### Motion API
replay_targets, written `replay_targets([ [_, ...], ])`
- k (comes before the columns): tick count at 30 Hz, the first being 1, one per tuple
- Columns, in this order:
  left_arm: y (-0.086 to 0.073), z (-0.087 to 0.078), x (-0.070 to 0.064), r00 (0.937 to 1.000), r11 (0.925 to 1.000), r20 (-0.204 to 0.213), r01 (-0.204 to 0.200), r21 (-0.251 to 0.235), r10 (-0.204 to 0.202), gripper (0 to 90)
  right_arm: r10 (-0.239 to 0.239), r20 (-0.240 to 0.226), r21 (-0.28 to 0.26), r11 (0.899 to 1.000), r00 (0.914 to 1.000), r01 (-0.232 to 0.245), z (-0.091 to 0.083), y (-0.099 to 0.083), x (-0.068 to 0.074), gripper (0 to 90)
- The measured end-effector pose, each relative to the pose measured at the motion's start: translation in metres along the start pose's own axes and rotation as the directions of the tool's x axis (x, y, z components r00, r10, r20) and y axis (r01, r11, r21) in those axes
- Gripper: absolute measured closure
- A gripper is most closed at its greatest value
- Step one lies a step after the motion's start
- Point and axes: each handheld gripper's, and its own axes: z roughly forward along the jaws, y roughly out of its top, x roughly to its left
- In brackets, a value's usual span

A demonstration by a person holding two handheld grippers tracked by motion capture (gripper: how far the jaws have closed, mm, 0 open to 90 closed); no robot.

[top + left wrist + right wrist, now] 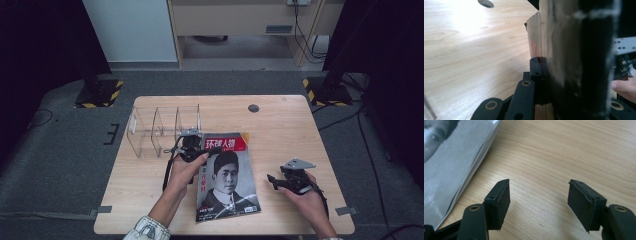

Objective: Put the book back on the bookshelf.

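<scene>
A magazine (227, 175) with a black-and-white portrait and a red title band lies on the wooden table (290, 125). My left gripper (202, 149) is at the magazine's upper left corner, shut on its edge. In the left gripper view the magazine (564, 50) stands edge-on and blurred against the inner fingertip (536, 72). My right gripper (273, 180) rests low on the table to the right of the magazine, jaws pointing toward it. In the right gripper view this gripper (539, 195) is open over bare wood, with the magazine (449, 165) lying to its left.
A clear acrylic organiser (160, 130) with three compartments stands at the table's back left, just behind my left gripper. A round cable hole (254, 108) sits near the far edge. Stand bases with yellow-black stripes (97, 92) rest on the floor beyond the table.
</scene>
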Motion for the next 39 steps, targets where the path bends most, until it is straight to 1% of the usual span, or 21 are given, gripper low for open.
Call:
replay_targets([
  [1, 0.001, -0.001, 0.0, 1.0, 1.0, -0.002, -0.001, -0.003, 0.001, 86.4, 0.007, 0.005, -0.002, 1.0, 1.0, -0.007, 0.0, 0.0, 0.0, 34.7],
  [2, 0.001, -0.003, 0.0, 1.0, 1.0, -0.003, -0.003, -0.006, 0.003, 86.4, 0.0, 0.007, -0.003, 1.0, 1.0, 0.0, 0.0, 0.0, -0.001, 34.7],
  [4, 0.002, -0.004, 0.0, 1.0, 0.9999, -0.003, -0.003, -0.011, 0.003, 86.4, 0.004, 0.01, -0.001, 1.0, 0.9999, -0.004, 0.0, 0.0, -0.001, 34.7],
  [5, 0.003, -0.006, 0.0, 1.0, 0.9999, -0.002, -0.006, -0.015, 0.006, 86.5, 0.011, 0.018, -0.003, 1.0, 0.9998, -0.011, 0.0, 0.0, -0.002, 34.7],
  [7, 0.004, -0.007, 0.0, 1.0, 0.9998, -0.002, -0.007, -0.018, 0.007, 86.4, 0.009, 0.021, -0.003, 1.0, 0.9997, -0.009, 0.0, 0.0, -0.003, 34.7],
  [10, 0.006, -0.011, 0.0, 1.0, 0.9995, 0.0, -0.005, -0.032, 0.005, 86.4, 0.018, 0.032, 0.001, 1.0, 0.9993, -0.018, 0.0, -0.001, -0.005, 34.6],
  [14, 0.008, -0.016, 0.0, 1.0, 0.9989, 0.0, -0.004, -0.046, 0.004, 86.5, 0.03, 0.039, 0.007, 1.0, 0.9988, -0.03, 0.0, -0.001, -0.006, 34.6],
  [16, 0.009, -0.018, 0.0, 1.0, 0.9987, 0.0, -0.007, -0.05, 0.006, 86.5, 0.028, 0.039, 0.008, 1.0, 0.9988, -0.028, 0.0, -0.002, -0.006, 34.6],
  [20, 0.013, -0.023, -0.002, 0.9999, 0.9977, -0.003, -0.016, -0.066, 0.016, 86.4, 0.029, 0.04, 0.005, 1.0, 0.9988, -0.03, -0.001, -0.001, -0.007, 34.6],
  [21, 0.014, -0.025, -0.003, 0.9998, 0.9971, -0.004, -0.018, -0.075, 0.018, 86.5, 0.041, 0.042, -0.004, 0.999, 0.9983, -0.041, -0.002, -0.001, -0.007, 34.4],
  [23, 0.015, -0.028, -0.003, 0.9999, 0.9963, -0.003, -0.016, -0.084, 0.016, 86.5, 0.046, 0.044, -0.007, 0.999, 0.9979, -0.046, -0.003, 0.0, -0.009, 34.2],
  [27, 0.018, -0.032, -0.003, 0.9998, 0.9952, -0.005, -0.018, -0.096, 0.018, 86.5, 0.059, 0.065, -0.017, 0.998, 0.9961, -0.058, -0.005, 0.0, -0.013, 33.1],
  [28, 0.02, -0.036, -0.003, 0.9997, 0.9941, -0.01, -0.025, -0.105, 0.024, 86.5, 0.059, 0.068, -0.013, 0.998, 0.996, -0.058, -0.005, 0.0, -0.014, 32.8],
  [33, 0.023, -0.042, -0.005, 0.9995, 0.9916, -0.012, -0.03, -0.126, 0.029, 86.5, 0.063, 0.066, -0.007, 0.998, 0.9958, -0.063, -0.004, -0.001, -0.013, 31.6],
  [39, 0.025, -0.047, -0.005, 0.9994, 0.9901, -0.014, -0.033, -0.136, 0.031, 86.5, 0.065, 0.066, -0.004, 0.998, 0.9957, -0.064, -0.004, 0.0, -0.013, 31.0],
])
